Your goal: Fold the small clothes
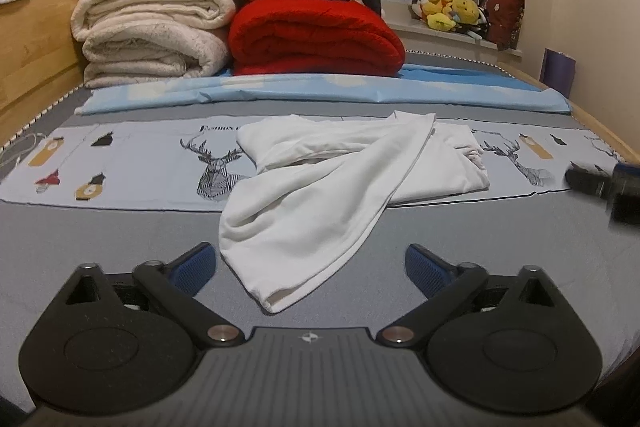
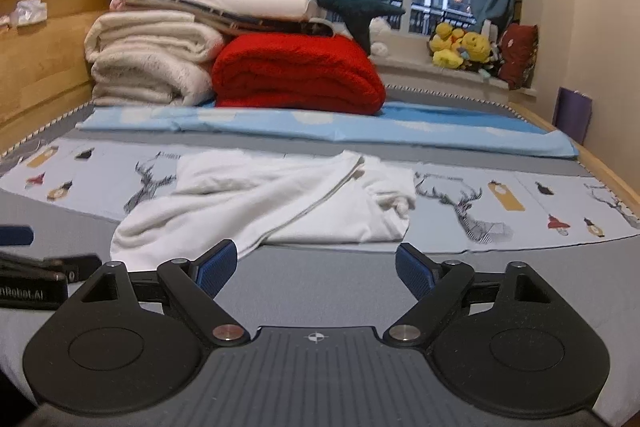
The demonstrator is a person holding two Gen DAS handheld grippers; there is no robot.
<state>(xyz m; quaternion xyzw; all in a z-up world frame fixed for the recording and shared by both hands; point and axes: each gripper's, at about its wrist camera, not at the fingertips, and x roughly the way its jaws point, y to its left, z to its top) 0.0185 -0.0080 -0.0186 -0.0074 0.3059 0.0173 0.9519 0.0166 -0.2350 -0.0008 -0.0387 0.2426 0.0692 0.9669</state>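
A white garment [image 1: 320,195] lies crumpled on the grey bed, partly over a pale printed cloth [image 1: 140,163]. Its near folded end reaches between the blue pads of my left gripper [image 1: 310,263], which stands open without pressing on it. From the right wrist view the same white garment [image 2: 260,203] lies just ahead. My right gripper [image 2: 316,259] is open too, with its left pad [image 2: 218,267] at the garment's near edge and bare grey sheet between the jaws. The other gripper shows at each view's side: right gripper [image 1: 600,187], left gripper [image 2: 28,267].
Folded cream blankets [image 1: 152,31] and a red blanket [image 1: 316,35] are stacked at the bed's far end, behind a light blue sheet [image 1: 320,91]. A wooden bed frame [image 1: 32,27] runs along the left. Plush toys [image 1: 448,11] sit on the window sill.
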